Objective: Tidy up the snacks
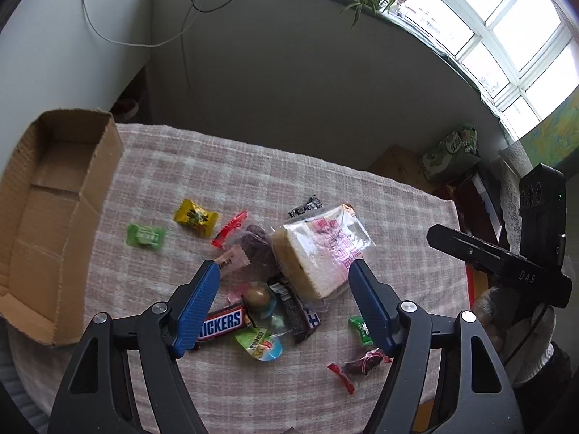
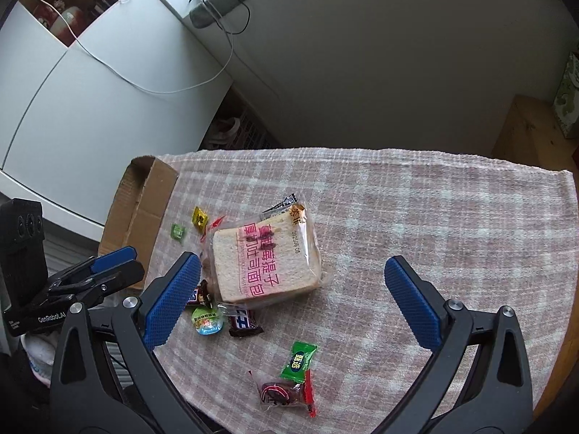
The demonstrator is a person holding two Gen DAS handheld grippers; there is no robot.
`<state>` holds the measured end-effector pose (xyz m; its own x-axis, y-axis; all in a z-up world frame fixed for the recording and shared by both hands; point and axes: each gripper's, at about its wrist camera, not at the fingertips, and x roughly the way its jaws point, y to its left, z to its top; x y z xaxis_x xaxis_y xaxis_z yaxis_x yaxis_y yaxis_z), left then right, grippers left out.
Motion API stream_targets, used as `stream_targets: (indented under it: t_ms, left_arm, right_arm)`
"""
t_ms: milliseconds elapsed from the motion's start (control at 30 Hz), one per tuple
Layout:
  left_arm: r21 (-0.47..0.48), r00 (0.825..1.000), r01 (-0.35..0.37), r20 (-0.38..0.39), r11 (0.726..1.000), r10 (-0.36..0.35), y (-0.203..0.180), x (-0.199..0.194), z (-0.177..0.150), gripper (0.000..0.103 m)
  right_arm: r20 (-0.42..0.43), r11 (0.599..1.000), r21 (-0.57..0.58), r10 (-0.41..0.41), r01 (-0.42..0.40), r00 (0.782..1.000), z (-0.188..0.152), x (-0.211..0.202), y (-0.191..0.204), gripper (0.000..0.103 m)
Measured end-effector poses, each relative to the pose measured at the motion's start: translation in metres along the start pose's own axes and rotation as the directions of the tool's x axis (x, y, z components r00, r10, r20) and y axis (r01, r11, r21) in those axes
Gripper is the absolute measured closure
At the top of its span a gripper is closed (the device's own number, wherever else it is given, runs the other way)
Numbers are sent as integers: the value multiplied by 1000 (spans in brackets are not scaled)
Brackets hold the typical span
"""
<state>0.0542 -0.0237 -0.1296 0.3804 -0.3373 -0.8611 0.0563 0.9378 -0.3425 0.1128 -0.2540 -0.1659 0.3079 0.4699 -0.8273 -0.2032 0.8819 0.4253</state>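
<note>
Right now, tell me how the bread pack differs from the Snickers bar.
The bread pack is the biggest snack here, a clear bag with pink print showing the pale slices; the Snickers bar is small and slim, in an opaque brown wrapper. The bread pack leans on other snacks in the pile; the Snickers bar lies flat on the cloth, part hidden behind a finger of the left gripper. Both are sealed and outside the box.

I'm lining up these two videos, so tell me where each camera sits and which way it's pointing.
Left wrist: on the left gripper, aimed forward and down at the snack pile; right gripper and a gloved hand at its right edge.
Right wrist: on the right gripper, looking down at the table; left gripper at its left edge.
Shared: bread pack, cardboard box.
</note>
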Motion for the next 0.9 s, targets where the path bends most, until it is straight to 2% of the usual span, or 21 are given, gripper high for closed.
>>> stream_targets:
  t_ms: [67, 200, 467, 600, 667, 767, 900]
  left_arm:
    - [-13, 999, 24, -29, 1000, -24, 1, 14, -4, 32]
    - [-30, 996, 50, -76, 998, -52, -1, 35, -10, 39]
    - [-79, 988, 94, -114, 992, -103, 9, 59, -12, 51]
    - [-82, 985, 108, -129, 991, -118, 8, 68, -10, 51]
    - [-92, 981, 120, -143, 988, -133, 8, 70, -10, 51]
    - [-92, 977, 133, -158, 987, -146, 7, 77, -10, 59]
    - [-93, 975, 139, -165, 986, -152, 8, 82, -9, 59]
  right_arm:
    - [-40, 1000, -9, 13, -13, 999, 1, 16, -1, 0]
    - [-100, 999, -6, 43, -44, 994, 5, 39, -3, 0]
    - [-173, 995, 3, 102, -103, 980, 12, 63, -8, 0]
    - [-205, 991, 19, 132, -131, 970, 14, 76, -10, 0]
    - [-217, 990, 25, 143, -141, 966, 15, 81, -10, 3]
    - [-235, 988, 26, 155, -154, 959, 15, 87, -9, 4]
    - [-263, 986, 25, 164, -163, 951, 14, 94, -7, 9]
